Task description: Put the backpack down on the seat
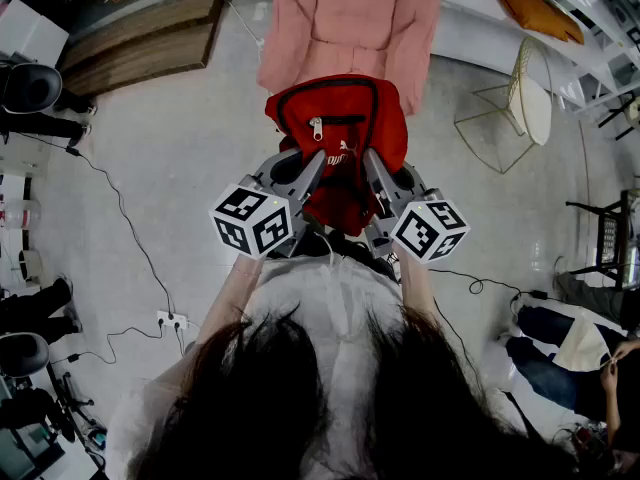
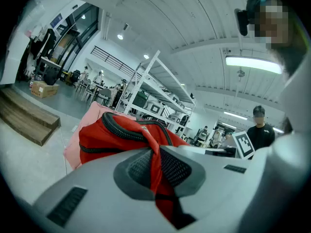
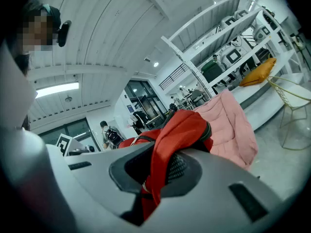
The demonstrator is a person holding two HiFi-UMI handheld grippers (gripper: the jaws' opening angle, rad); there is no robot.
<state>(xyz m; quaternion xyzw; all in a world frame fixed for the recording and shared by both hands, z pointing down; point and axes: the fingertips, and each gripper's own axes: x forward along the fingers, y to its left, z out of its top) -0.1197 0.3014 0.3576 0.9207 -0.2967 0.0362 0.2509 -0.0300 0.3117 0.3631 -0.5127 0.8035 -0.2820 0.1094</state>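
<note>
So both claws are clenched on the red fabric backpack with black zippers (image 1: 340, 138), one on each side. The left gripper (image 2: 155, 165) has a strip of the red fabric pinched tight between its grey jaws, and you can see it running down through the gap in the left gripper view. The right gripper (image 3: 159, 174) is doing the same with a red fold on its side. From the head view the bag hangs between the two grippers out in front of the person, zipper side up, with the black-and-white marker cubes (image 1: 252, 220) on the ends nearest the person. Right behind the bag is the pink quilted padded seat (image 1: 350, 18). The top of the backpack overlaps its lower edge in that view, but I honestly can't tell if it's touching the padding or just held in front of it. The bag is off the pale floor (image 1: 170, 178), which is visible all around it. Off to the right there's a gold wire chair with a pale seat pad (image 1: 515, 103), well apart from the bag, and an orange cushion (image 1: 530, 3) up on a white ledge. A brown wooden step (image 1: 145, 38) sits at the top left, and a white power strip (image 1: 172, 320) with a black cable lies on the floor to the left of the person.
</note>
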